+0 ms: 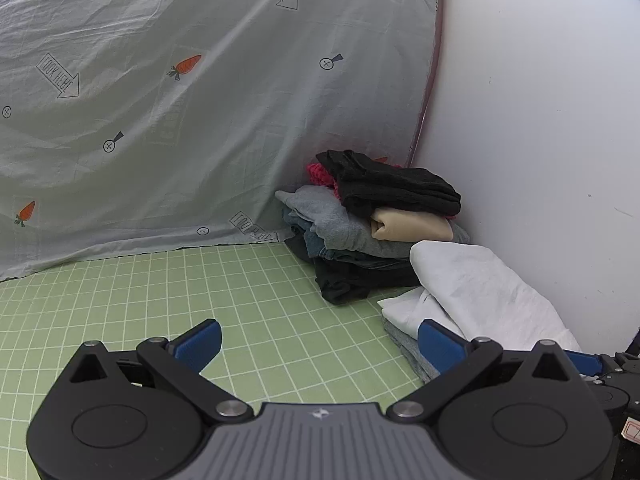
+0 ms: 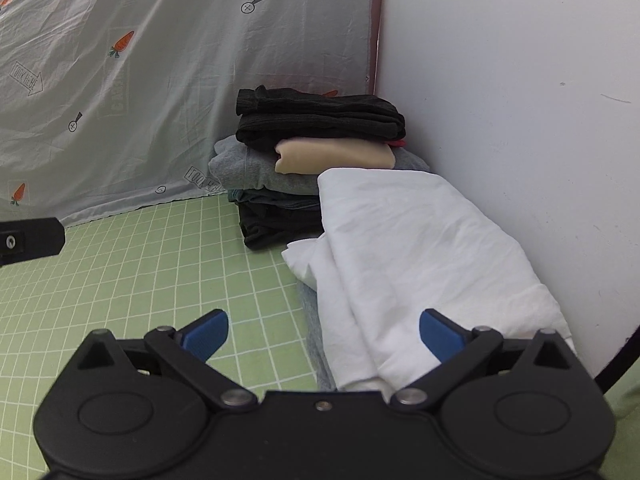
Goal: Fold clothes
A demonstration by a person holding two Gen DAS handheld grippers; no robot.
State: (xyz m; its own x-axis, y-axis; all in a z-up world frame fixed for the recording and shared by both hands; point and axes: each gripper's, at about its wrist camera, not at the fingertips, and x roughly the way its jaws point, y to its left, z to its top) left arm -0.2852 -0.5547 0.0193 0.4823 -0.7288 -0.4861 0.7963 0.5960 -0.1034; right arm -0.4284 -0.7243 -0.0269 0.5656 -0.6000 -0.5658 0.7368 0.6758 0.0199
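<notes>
Green grid mat (image 1: 160,300) bare at left; both grippers wide apart, w/ white cloth (image 2: 420,248) hugging wall.

Grey garment (image 2: 316,328) mostly hidden under white cloth (image 2: 416,248); red knit (image 1: 318,171) largely covered by black top (image 1: 394,186); stack's (image 2: 280,208) lower layers indistinguishable; sheet (image 1: 160,100) cropped by frame.

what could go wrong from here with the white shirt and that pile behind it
1. The white shirt lies loosely folded over a grey garment; grabbing it with the open right claw may undo the folds.
2. The stack behind looks uneven, with the black top overhanging; a nudge could topple it.
3. The open left claw sits close and might snag the shirt's edge.
</notes>
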